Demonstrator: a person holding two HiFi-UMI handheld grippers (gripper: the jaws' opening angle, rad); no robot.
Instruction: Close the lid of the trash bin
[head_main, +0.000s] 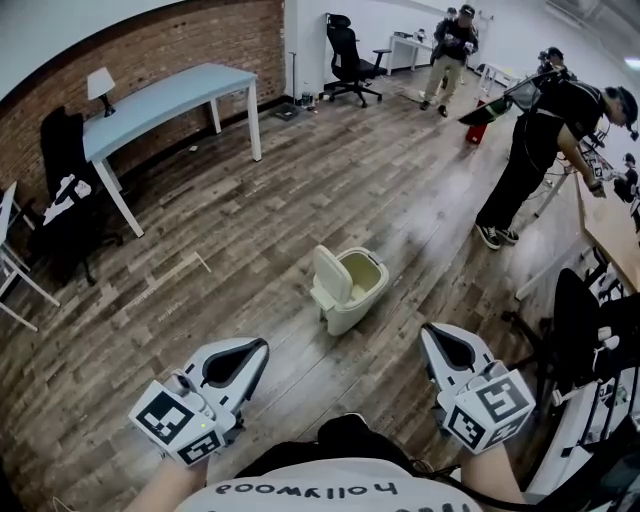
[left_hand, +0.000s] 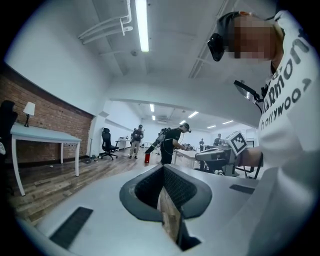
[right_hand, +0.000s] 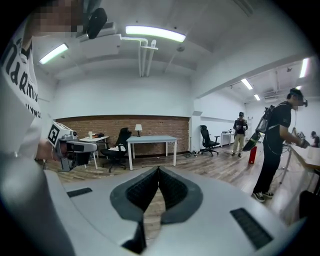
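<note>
- The trash bin (head_main: 358, 296) stands open, its lid (head_main: 330, 278) tipped upright.
- The left gripper (head_main: 260, 348) and right gripper (head_main: 431, 332) hang well short of the bin, jaws pressed together and empty, probably so they can push the lid rather than grasp it.

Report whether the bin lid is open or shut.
Open: the lid stands upright beside the bin, whose inside shows.

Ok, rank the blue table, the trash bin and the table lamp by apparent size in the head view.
1. blue table
2. trash bin, though it stands nearer the camera
3. table lamp, clearly smallest
</note>
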